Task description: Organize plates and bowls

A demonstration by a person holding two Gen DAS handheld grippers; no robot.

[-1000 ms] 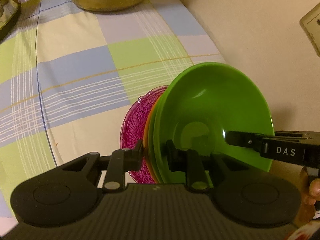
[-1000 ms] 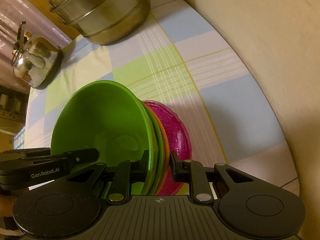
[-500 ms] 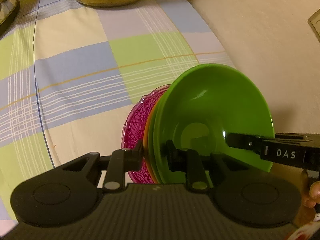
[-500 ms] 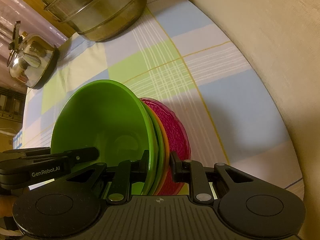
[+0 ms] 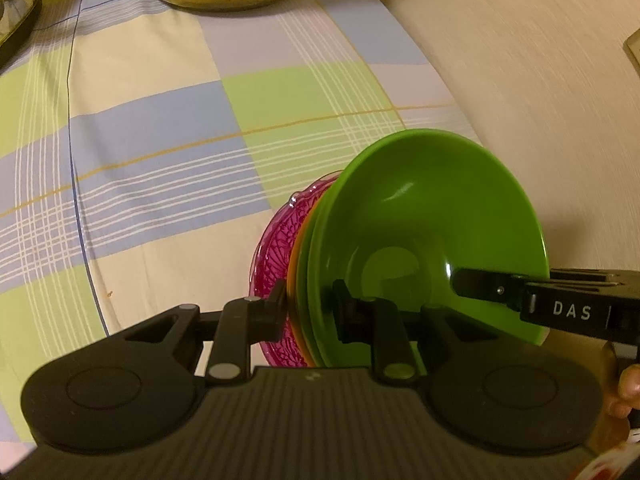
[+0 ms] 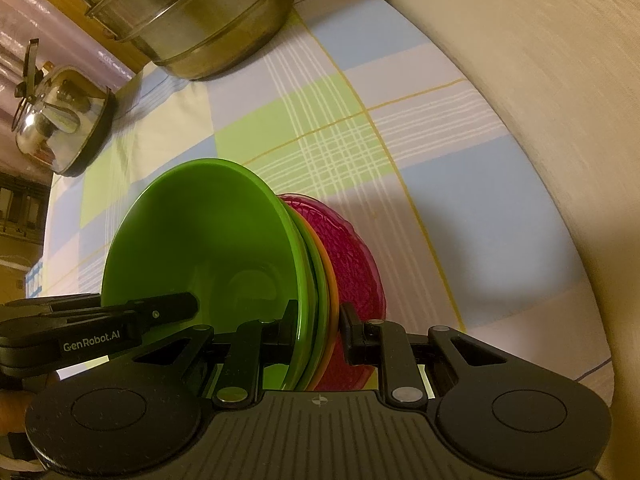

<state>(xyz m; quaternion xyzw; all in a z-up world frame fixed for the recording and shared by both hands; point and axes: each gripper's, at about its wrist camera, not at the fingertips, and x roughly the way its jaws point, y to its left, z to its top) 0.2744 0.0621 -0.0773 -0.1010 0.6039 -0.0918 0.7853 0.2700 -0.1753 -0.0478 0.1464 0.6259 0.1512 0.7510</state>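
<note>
You clamp the dish stack (image 5: 432,240) with left gripper (image 5: 308,312) | right gripper (image 6: 318,330) clamps it too | pot (image 6: 188,20) at 11 o'clock

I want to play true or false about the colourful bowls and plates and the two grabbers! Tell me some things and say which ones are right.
1. Both grabbers pinch the same stack of dishes. True: the left gripper and the right gripper each clamp its rim.
2. The green bowl is the innermost dish of the stack. True.
3. The pink plate sits inside the green bowl. False: it is on the outside, behind an orange dish.
4. The stack lies flat on the checked tablecloth. False: it is held on edge above the cloth.
5. A blue cup stands next to the metal pot. False: a shiny kettle stands there.
</note>
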